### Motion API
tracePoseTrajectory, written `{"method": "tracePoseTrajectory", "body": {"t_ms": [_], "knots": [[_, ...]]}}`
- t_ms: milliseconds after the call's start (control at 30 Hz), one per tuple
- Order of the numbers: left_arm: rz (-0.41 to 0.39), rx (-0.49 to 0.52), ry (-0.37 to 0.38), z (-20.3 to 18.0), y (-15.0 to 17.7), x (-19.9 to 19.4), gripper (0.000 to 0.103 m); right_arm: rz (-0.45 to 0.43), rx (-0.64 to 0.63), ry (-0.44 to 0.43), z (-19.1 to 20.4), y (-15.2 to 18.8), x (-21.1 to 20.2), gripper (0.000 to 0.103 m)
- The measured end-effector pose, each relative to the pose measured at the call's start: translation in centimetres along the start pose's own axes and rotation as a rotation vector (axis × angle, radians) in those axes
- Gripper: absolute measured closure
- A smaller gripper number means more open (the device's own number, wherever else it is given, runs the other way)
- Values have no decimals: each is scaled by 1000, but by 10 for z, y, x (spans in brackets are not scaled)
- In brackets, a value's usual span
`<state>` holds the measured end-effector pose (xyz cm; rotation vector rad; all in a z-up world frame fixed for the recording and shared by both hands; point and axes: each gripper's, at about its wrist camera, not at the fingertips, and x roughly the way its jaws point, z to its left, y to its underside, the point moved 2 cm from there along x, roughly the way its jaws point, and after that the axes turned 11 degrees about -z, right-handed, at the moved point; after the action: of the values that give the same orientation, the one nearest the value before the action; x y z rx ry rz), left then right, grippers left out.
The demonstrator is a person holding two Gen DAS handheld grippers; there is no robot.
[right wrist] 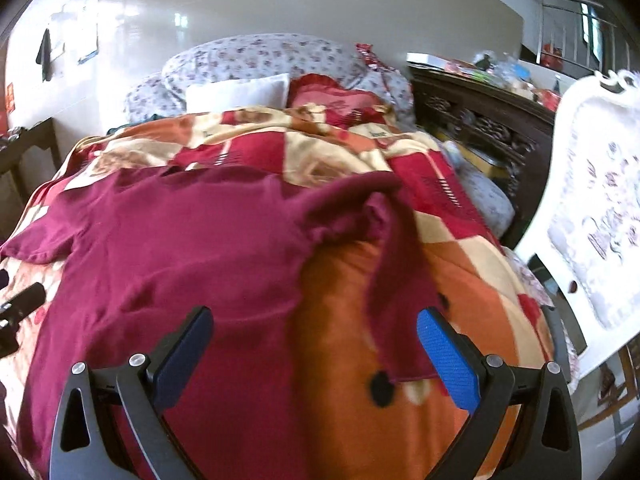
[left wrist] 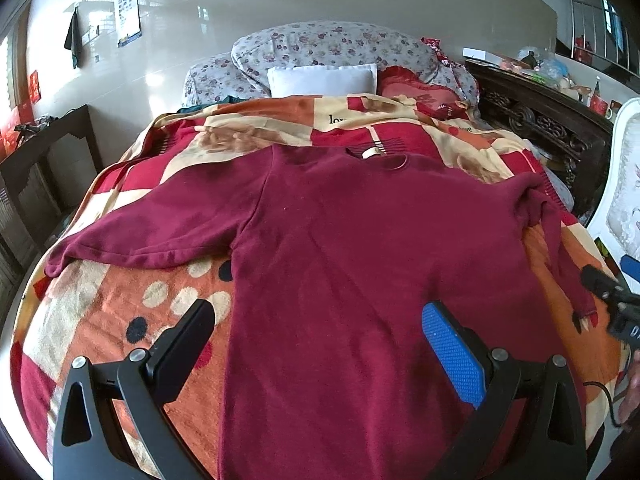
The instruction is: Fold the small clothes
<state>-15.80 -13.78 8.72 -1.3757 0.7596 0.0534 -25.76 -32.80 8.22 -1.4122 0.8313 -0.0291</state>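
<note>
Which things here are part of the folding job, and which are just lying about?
Job:
maroon long-sleeved top, spread on the blanket
left gripper, open
right gripper, open

Lying about:
white pillow
floral bedding
red cushion
white chair

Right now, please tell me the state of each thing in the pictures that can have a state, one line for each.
Maroon shirt: spread flat on the blanket, not yet folded.
Left sleeve: stretched out sideways.
Right sleeve: bunched at the shoulder, hanging down toward the hem.
Blanket: spread over the bed.
Left gripper: open, empty.
Right gripper: open, empty.
</note>
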Motion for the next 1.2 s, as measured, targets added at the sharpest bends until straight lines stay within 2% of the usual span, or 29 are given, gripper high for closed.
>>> {"method": "tracePoseTrajectory", "body": {"t_ms": [267,367,1200], "knots": [[12,-22,-31,2,4,10,0,10,-18,-53,43,-5,8,0],[25,-41,-33,6,6,16,0,4,-32,-47,51,-8,9,0],[42,-50,-44,15,10,31,0,46,38,-49,54,-9,37,0]]}}
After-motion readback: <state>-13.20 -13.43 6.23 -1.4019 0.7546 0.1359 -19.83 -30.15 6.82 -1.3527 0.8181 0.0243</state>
